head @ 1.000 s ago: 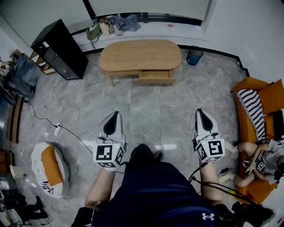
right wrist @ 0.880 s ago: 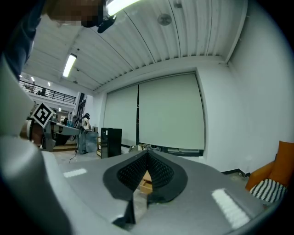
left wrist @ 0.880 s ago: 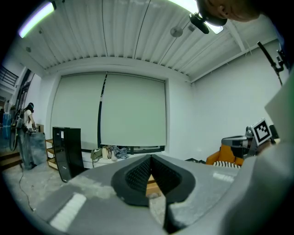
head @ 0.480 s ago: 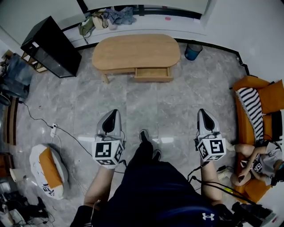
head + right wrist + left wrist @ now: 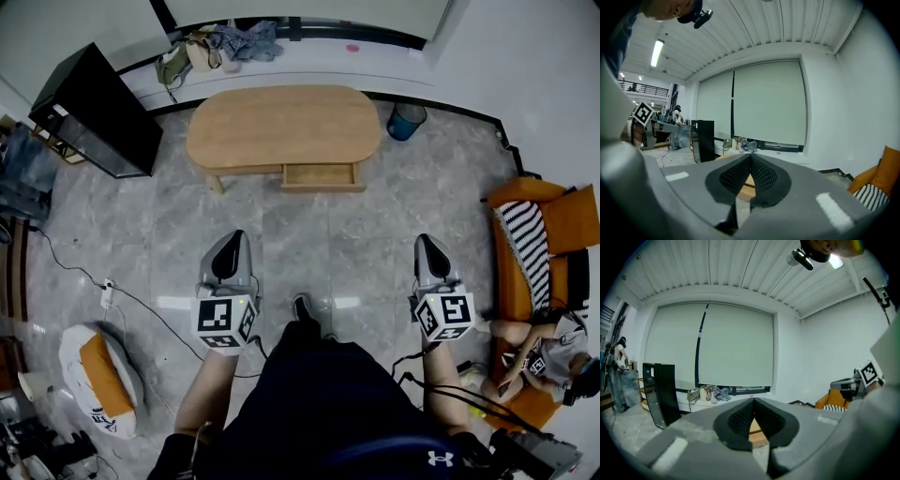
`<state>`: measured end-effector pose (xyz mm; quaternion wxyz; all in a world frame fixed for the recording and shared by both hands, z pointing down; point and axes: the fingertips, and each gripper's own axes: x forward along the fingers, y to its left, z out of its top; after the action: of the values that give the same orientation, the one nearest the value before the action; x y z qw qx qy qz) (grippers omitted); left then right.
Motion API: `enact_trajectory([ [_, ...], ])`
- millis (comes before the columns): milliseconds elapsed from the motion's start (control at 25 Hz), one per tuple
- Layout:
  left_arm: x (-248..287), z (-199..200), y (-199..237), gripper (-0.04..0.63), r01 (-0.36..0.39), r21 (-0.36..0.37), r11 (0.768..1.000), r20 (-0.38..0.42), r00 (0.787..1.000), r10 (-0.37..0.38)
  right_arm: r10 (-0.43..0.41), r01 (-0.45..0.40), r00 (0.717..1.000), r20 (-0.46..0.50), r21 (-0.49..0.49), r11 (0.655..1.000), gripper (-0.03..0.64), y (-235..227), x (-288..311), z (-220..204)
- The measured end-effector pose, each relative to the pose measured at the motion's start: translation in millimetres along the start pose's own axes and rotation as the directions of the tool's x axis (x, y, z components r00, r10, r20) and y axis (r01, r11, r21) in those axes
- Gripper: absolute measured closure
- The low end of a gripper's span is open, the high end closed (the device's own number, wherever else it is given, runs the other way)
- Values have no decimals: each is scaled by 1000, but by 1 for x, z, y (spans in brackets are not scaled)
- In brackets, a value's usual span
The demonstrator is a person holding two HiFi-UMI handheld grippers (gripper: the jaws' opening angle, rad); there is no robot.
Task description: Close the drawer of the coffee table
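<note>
Here is the room from above: the wooden coffee table (image 5: 281, 122) sits at the far end of the grey tiled floor (image 5: 309, 248), just in front of the window wall. Its drawer (image 5: 319, 175) is open, pulled out of the near side of the table, a bit right of the middle, with its wooden bottom showing.

The person stands well back from it, one shoe (image 5: 302, 306) forward, a gripper in each hand. The left gripper (image 5: 235, 236) and the right gripper (image 5: 424, 240) are held side by side, well apart, both aimed up the room toward the table. Neither touches anything.

Looking along the left gripper, its black ribbed pads (image 5: 740, 416) are pressed together with nothing between them, and a sliver of the table shows just below where they meet. The right gripper reads the same: jaws closed tight and empty, table wood peeking through beneath.

Around the edges, a black cabinet (image 5: 89, 112) stands left of the table, a blue bin (image 5: 406, 120) sits off its right end, and a heap of clothes (image 5: 234, 42) lies on the ledge behind. An orange sofa (image 5: 553, 211) with a striped cushion (image 5: 525, 239) lines the right side, with another person (image 5: 539, 352) sitting on it. A white and orange bag (image 5: 94, 370) lies at lower left, and a cable (image 5: 141, 300) trails across the floor near it.
</note>
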<state>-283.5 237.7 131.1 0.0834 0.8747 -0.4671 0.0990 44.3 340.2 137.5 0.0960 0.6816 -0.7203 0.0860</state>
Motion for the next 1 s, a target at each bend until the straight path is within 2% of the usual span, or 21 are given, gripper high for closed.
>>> enact_trajectory([
  [320, 44, 2, 39, 594, 12, -8, 1000, -22, 1000, -12, 4, -4, 1000, 5, -2, 1000, 615, 14, 54, 17],
  [680, 101, 6, 31, 594, 41, 3, 999, -38, 998, -41, 10, -10, 999, -31, 15, 1000, 615, -13, 95, 5],
  [840, 125, 10, 33, 594, 4, 7, 1000, -33, 999, -3, 62, -62, 998, -32, 24, 998, 615, -25, 132, 3],
  [1000, 146, 14, 45, 595, -68, -4, 998, -47, 997, 68, 139, -139, 990, -38, 16, 990, 615, -34, 178, 13],
])
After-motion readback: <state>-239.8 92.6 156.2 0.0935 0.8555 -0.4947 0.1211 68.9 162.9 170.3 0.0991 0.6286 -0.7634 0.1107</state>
